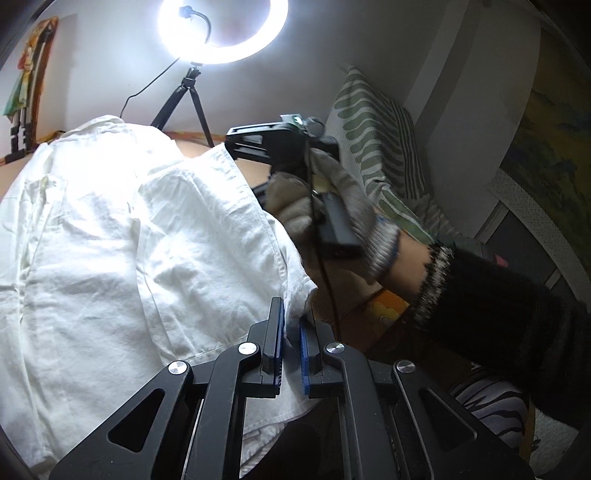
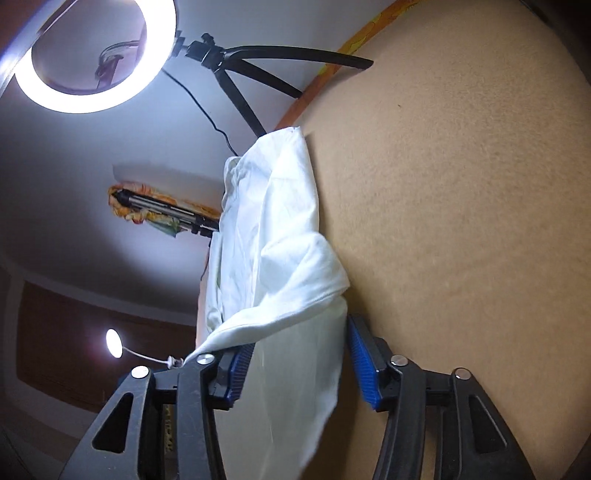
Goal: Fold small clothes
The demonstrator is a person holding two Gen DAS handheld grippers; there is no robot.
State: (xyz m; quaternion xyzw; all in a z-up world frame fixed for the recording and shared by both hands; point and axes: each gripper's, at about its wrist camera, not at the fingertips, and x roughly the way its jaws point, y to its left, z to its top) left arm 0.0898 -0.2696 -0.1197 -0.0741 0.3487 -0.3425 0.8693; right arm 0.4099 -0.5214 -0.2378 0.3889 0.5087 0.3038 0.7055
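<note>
A white shirt (image 1: 122,236) lies spread and creased over the brown table in the left wrist view. My left gripper (image 1: 291,332) is shut on the shirt's near right edge, cloth pinched between its blue pads. My right gripper (image 1: 236,146), held in a gloved hand, sits at the shirt's far right edge. In the right wrist view the right gripper (image 2: 299,365) has its jaws wide apart, with a fold of the white shirt (image 2: 280,236) lying between and draped over the left finger (image 2: 240,369). The jaws do not press the cloth.
A lit ring light on a black tripod (image 1: 221,26) stands at the table's far edge, also in the right wrist view (image 2: 96,55). A green-striped cushion (image 1: 376,140) lies to the right. The brown table top (image 2: 461,206) stretches right of the shirt.
</note>
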